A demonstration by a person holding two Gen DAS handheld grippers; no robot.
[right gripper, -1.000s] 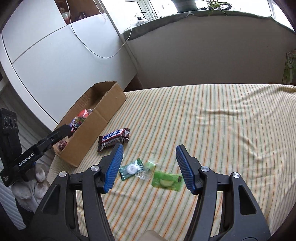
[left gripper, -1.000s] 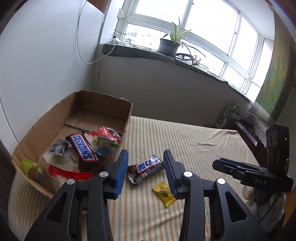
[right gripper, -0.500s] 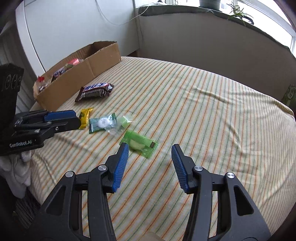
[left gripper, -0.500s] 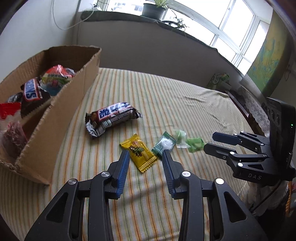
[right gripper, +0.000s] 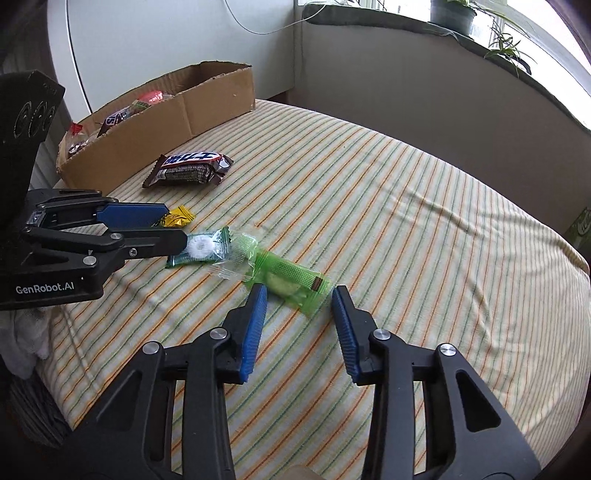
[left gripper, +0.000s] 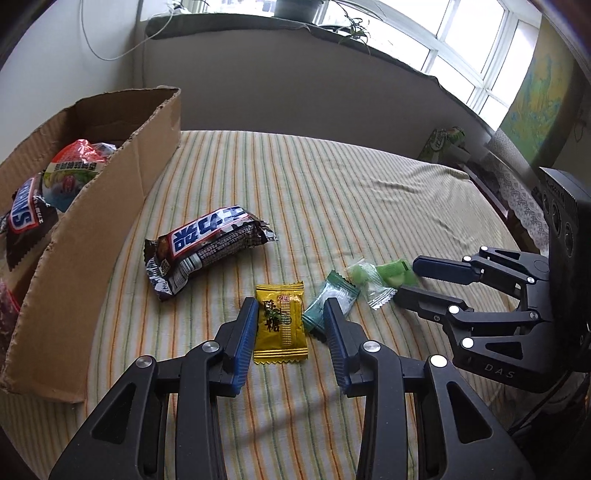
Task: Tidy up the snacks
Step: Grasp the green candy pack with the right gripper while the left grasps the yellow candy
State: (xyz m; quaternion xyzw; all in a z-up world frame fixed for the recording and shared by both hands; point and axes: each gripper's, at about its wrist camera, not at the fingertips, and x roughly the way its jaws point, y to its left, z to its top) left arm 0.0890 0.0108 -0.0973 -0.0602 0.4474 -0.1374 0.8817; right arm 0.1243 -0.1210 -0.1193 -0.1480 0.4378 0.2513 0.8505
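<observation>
On the striped bedspread lies a yellow candy (left gripper: pixel 280 325) (right gripper: pixel 179 218), flat between the fingers of my left gripper (left gripper: pixel 291 306) (right gripper: pixel 176 226), whose pads stand clear of it. My right gripper (right gripper: pixel 300 291) (left gripper: pixel 417 284) straddles the near end of a green packet (right gripper: pixel 291 280) (left gripper: pixel 393 271); its jaws are closing, and the pads are not touching the wrapper. Between those two sweets lie a teal mint (left gripper: pixel 330 302) (right gripper: pixel 201 245) and a clear-wrapped green candy (left gripper: pixel 364 277) (right gripper: pixel 240 251). A chocolate bar (left gripper: pixel 207 243) (right gripper: pixel 188 168) rests beside the cardboard box (left gripper: pixel 110 206) (right gripper: pixel 207 99).
The box holds a Snickers bar (left gripper: pixel 24 214), a colourful packet (left gripper: pixel 72 173) and other snacks. A grey ledge with potted plants (right gripper: pixel 452 14) runs behind the bed. A green carton (left gripper: pixel 445 142) stands off the far right edge. Bare bedspread stretches to the right.
Both grippers have dropped closer to the bedspread. The left swung from the box and chocolate bar to the yellow candy. The right rolled and narrowed its jaws around the green packet.
</observation>
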